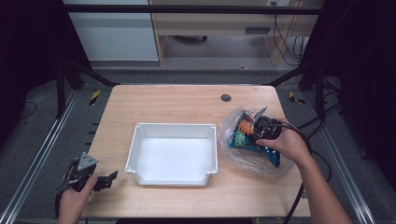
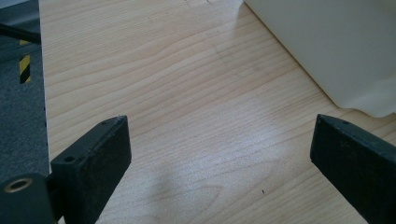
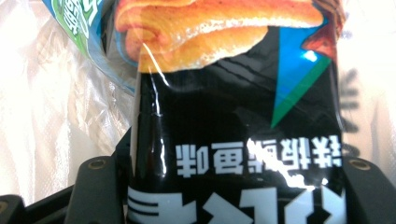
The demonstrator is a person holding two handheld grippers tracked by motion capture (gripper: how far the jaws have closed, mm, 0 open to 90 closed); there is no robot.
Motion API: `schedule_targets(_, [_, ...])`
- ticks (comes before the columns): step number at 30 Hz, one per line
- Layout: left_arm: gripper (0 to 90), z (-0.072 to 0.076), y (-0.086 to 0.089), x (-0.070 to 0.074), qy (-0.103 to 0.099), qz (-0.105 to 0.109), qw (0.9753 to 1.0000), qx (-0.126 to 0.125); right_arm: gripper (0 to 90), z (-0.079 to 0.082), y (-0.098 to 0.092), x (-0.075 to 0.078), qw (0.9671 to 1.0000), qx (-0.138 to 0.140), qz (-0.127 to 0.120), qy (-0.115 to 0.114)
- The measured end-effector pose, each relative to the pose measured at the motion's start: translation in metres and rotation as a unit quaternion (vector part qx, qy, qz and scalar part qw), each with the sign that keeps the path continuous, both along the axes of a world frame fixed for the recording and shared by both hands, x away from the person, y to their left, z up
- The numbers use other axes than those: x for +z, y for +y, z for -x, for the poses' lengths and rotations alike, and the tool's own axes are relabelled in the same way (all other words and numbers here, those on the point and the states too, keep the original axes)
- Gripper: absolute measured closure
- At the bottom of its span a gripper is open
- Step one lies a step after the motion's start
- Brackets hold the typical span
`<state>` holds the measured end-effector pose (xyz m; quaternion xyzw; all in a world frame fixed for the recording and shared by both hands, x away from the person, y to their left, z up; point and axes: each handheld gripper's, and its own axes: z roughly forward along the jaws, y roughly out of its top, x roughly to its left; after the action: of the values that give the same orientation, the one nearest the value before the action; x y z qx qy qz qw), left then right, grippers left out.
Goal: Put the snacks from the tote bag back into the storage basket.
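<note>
Overhead, the right claw (image 1: 259,125) reaches into the plastic bag (image 1: 233,122) beside the white tray (image 1: 172,154); the left claw (image 1: 108,178) idles. Left view: jaws wide apart over bare table (image 2: 187,102). Right view: the snack pack (image 3: 233,116) lies between the jaws; whether they pinch it, I cannot tell. Squeeze firmly, lift clear of the plastic.

The high view looks forward and down over my whole table (image 1: 187,100). My left camera skims the wood beside the white bin (image 2: 336,46); my right presses close on the snack packet (image 3: 233,116).

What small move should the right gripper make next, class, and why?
Probably lift the snack packet out of the clear plastic bag: the right gripper already has the packet between its jaws, and the white tray sits empty alongside.
</note>
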<state>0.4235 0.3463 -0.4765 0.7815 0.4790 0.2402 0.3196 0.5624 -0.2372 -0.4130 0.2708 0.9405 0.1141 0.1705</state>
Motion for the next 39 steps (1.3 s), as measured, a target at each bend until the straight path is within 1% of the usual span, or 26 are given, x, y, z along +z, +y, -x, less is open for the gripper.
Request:
schedule_targets(3, [4.9,0.0,0.0,0.0,0.0,0.0,1.0,0.001,37.0,0.001,-0.003,0.001,1.0,-0.001,-0.001,-0.003])
schedule_targets(6, [4.9,0.0,0.001,0.0,0.0,-0.001,1.0,-0.001,37.0,0.004,-0.007,0.005,0.9999,-0.009,-0.005,-0.007])
schedule_targets(7, [4.9,0.0,0.0,0.0,0.0,-0.001,1.0,-0.001,37.0,0.004,-0.008,0.006,0.9999,-0.005,-0.006,-0.011])
schedule_targets(9, [4.9,0.0,0.0,0.0,-0.001,0.0,1.0,0.0,37.1,0.007,-0.011,0.009,0.9998,-0.01,-0.008,-0.015])
schedule_targets(10, [4.9,0.0,0.0,0.0,0.0,0.0,1.0,0.0,37.1,0.009,-0.013,0.01,0.9997,-0.017,-0.01,-0.017])
schedule_targets(11, [4.9,0.0,0.0,0.0,0.0,0.0,1.0,0.0,37.1,0.01,-0.016,0.012,0.9996,-0.016,-0.01,-0.022])
schedule_targets(13, [4.9,0.0,0.0,0.0,-0.001,0.0,1.0,0.0,37.1,0.012,-0.018,0.013,0.9994,-0.022,-0.012,-0.023])
schedule_targets(15, [4.9,0.0,0.0,0.0,-0.001,0.0,1.0,0.0,37.1,0.013,-0.023,0.016,0.9993,-0.02,-0.015,-0.028])
schedule_targets(20, [4.9,0.0,0.001,0.0,-0.002,-0.001,1.0,0.002,37.1,0.02,-0.031,0.026,0.9979,-0.031,-0.033,-0.047])
schedule_targets(23, [4.9,0.0,0.001,0.0,-0.001,-0.001,1.0,0.002,37.1,0.024,-0.036,0.033,0.9961,-0.032,-0.048,-0.067])
schedule_targets(25, [4.9,0.0,0.001,0.0,0.0,0.0,1.0,0.0,37.2,0.026,-0.038,0.039,0.9942,-0.035,-0.067,-0.077])
schedule_targets(29, [4.9,0.001,0.001,0.001,-0.001,-0.002,1.0,0.0,37.2,0.028,-0.04,0.051,0.9914,-0.039,-0.081,-0.096])
schedule_targets(33, [4.9,0.0,0.001,0.0,-0.001,0.0,1.0,0.003,37.2,0.03,-0.038,0.059,0.9899,-0.038,-0.088,-0.105])
schedule_targets(35, [4.9,0.0,0.001,0.0,-0.001,0.0,1.0,0.003,37.3,0.031,-0.036,0.063,0.988,-0.039,-0.102,-0.109])
schedule_targets(36, [4.9,0.0,0.001,0.0,-0.001,0.0,1.0,0.003,37.3,0.032,-0.034,0.065,0.9871,-0.04,-0.105,-0.114])
schedule_targets(37, [4.9,0.0,0.001,0.001,-0.001,0.0,1.0,0.003,37.3,0.033,-0.033,0.066,0.9869,-0.04,-0.108,-0.113])
schedule_targets(39, [4.9,0.0,0.001,0.0,-0.002,0.0,1.0,0.003,37.3,0.034,-0.03,0.07,0.9865,-0.041,-0.105,-0.12])
